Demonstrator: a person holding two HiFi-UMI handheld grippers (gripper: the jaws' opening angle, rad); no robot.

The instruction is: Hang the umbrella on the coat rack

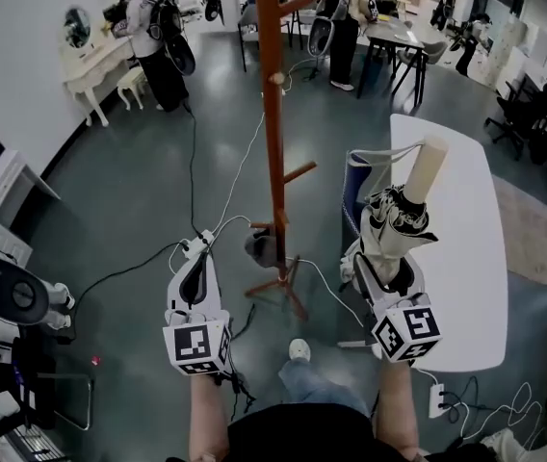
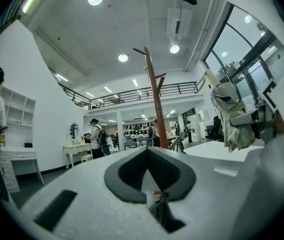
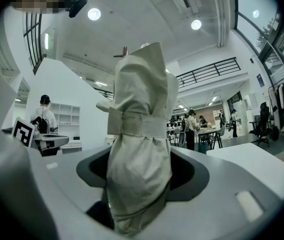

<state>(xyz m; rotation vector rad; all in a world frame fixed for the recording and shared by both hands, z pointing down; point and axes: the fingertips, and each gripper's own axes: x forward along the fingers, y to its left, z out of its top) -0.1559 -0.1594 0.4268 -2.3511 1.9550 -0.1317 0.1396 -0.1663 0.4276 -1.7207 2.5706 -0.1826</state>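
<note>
Upright, umbrella within right claw

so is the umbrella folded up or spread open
Folded. The umbrella is a tight cream bundle, with its strap wrapped round the canopy, and it is clamped in the right tool.

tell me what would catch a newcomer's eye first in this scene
The folded cream umbrella stands upright, clamped in the right gripper, at the near edge of a long white table. Just left of it the tall reddish-brown coat rack rises from the grey floor, mid-frame in the head view.
</note>
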